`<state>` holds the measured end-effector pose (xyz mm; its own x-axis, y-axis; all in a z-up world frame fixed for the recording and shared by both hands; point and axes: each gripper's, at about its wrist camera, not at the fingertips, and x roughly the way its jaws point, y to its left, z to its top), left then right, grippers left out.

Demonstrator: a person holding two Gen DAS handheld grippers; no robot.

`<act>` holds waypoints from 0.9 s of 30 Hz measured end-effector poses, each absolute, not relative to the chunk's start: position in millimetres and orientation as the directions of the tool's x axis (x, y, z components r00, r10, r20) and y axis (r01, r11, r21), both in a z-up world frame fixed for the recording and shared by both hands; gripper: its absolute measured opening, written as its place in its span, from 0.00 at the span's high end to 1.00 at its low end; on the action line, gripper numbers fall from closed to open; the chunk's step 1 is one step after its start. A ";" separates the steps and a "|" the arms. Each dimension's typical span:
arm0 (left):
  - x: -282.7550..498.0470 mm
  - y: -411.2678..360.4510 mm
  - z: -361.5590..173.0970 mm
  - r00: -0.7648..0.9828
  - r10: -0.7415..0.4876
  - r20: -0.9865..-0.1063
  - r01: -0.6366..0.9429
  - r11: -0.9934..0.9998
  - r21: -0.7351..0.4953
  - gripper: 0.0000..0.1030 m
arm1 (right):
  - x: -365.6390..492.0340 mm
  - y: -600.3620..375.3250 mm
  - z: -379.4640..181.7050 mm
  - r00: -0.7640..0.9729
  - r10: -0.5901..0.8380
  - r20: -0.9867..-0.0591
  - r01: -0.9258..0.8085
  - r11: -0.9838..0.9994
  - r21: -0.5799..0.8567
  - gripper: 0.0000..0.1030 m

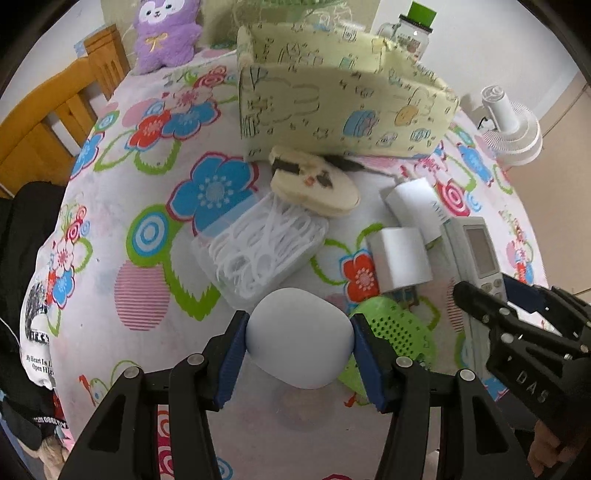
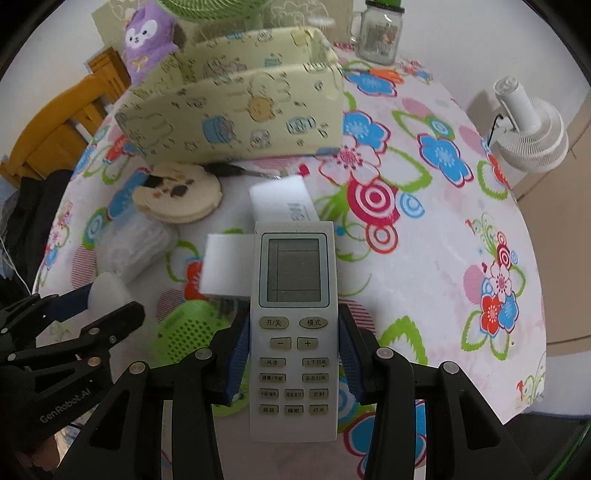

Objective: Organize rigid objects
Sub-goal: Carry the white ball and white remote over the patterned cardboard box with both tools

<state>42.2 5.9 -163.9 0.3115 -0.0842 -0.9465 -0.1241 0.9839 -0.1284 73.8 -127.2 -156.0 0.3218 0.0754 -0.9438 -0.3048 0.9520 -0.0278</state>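
Note:
My left gripper (image 1: 299,347) is shut on a smooth white rounded case (image 1: 298,338), held above the flowered table. My right gripper (image 2: 293,354) is shut on a white air-conditioner remote (image 2: 293,332) with a grey screen; the remote also shows in the left wrist view (image 1: 476,251). The pale yellow patterned storage box (image 1: 332,107) stands open at the back of the table; it also shows in the right wrist view (image 2: 236,99). On the table lie a clear box of white floss picks (image 1: 258,247), a cream round case (image 1: 314,181), two white boxes (image 1: 402,258) and a green perforated object (image 1: 395,325).
A purple plush toy (image 1: 166,33) and a glass jar with a green lid (image 1: 413,29) stand behind the box. A white fan (image 2: 532,125) stands off the table's right side. A wooden chair (image 1: 48,122) is at left, dark clothing (image 1: 22,229) below it.

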 end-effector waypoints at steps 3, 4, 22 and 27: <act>42.0 4.7 -154.8 0.325 -0.092 -0.941 -0.115 0.984 -0.135 0.45 | 72.5 -120.7 -148.4 0.329 0.090 -0.940 -0.311 0.950 -0.018 0.55; 42.1 4.6 -152.2 0.328 -0.093 -0.940 -0.109 0.985 -0.135 0.45 | 72.2 -118.3 -146.0 0.332 0.093 -0.939 -0.313 0.950 -0.016 0.55; 43.1 3.4 -106.5 0.390 -0.094 -0.916 -0.022 0.993 -0.112 0.45 | 65.7 -105.0 -105.3 0.387 0.082 -0.919 -0.275 0.961 -0.030 0.55; 40.4 4.8 -90.1 0.419 -0.095 -0.903 0.004 0.995 -0.103 0.45 | 60.8 -102.4 -88.6 0.411 0.067 -0.909 -0.249 0.968 -0.042 0.55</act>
